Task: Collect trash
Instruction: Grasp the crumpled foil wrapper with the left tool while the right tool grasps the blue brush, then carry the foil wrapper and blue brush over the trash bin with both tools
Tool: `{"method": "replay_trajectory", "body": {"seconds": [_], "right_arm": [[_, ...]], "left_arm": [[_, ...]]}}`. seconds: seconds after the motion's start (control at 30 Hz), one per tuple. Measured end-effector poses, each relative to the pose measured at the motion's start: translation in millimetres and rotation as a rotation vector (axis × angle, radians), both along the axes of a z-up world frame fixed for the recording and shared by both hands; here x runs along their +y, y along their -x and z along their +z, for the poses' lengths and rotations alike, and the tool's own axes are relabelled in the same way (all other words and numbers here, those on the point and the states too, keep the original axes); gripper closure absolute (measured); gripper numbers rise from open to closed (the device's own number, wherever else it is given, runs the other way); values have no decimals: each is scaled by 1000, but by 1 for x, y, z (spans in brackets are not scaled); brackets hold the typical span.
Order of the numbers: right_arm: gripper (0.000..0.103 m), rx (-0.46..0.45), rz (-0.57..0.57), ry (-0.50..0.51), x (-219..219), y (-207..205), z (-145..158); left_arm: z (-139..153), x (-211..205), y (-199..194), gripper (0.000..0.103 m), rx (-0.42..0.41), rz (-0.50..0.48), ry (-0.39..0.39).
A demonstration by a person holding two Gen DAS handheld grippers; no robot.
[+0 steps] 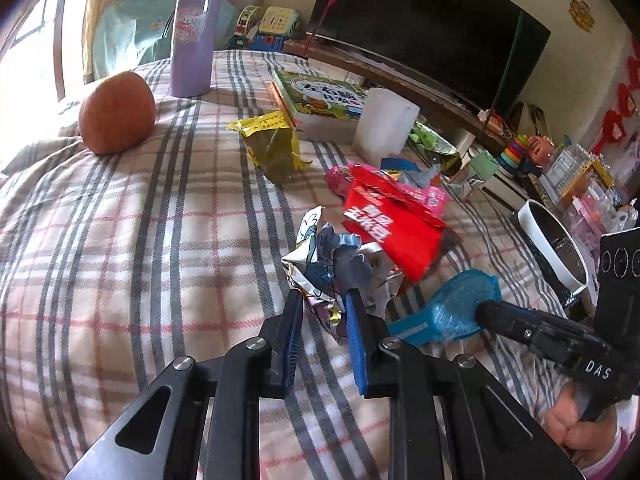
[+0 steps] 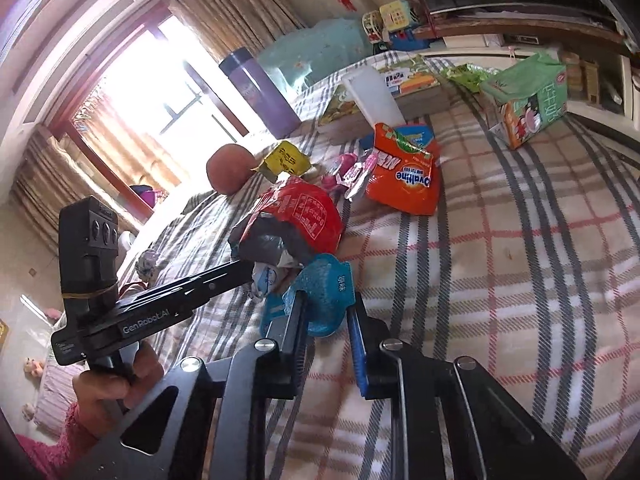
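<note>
My left gripper [image 1: 320, 300] is clenching the crumpled foil wrapper [image 1: 332, 264] on the plaid bed [image 1: 140, 240]; my right gripper [image 2: 326, 312] is pinching the blue plastic wrapper [image 2: 320, 292] beside it.

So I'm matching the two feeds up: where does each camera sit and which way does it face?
Left wrist: on the left gripper, looking down its fingers at a crumpled wrapper on the checked bedspread; the right gripper and hand show.
Right wrist: on the right gripper, facing the window, pinching a blue packet; the left gripper and hand show.
Shared: both packets, red bag, apple, purple flask.
</note>
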State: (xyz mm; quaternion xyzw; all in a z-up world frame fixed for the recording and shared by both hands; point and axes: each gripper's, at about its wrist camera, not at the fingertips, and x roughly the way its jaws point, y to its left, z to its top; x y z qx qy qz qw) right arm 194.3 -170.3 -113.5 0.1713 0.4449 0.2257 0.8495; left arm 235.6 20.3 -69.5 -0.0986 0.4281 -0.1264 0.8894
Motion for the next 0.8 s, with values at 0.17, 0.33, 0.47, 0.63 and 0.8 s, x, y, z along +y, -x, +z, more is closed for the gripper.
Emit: {"method": "replay_trajectory", "body": {"seconds": [0.17, 0.33, 0.47, 0.63, 0.8], "right_arm": [[85, -21, -32, -31, -19, 15, 9], [86, -60, -97, -54, -48, 29, 21], [86, -88, -162, -56, -76, 40, 30], [86, -110, -235, -60, -105, 51, 37], [87, -150, -292, -12, -127, 64, 48]], "left_arm": [[11, -7, 18, 83, -19, -18, 18], [22, -22, 30, 83, -35, -64, 37], [25, -39, 32, 83, -36, -107, 48], [27, -62, 32, 83, -37, -153, 47], [27, -77, 30, 83, -33, -177, 49]]}}
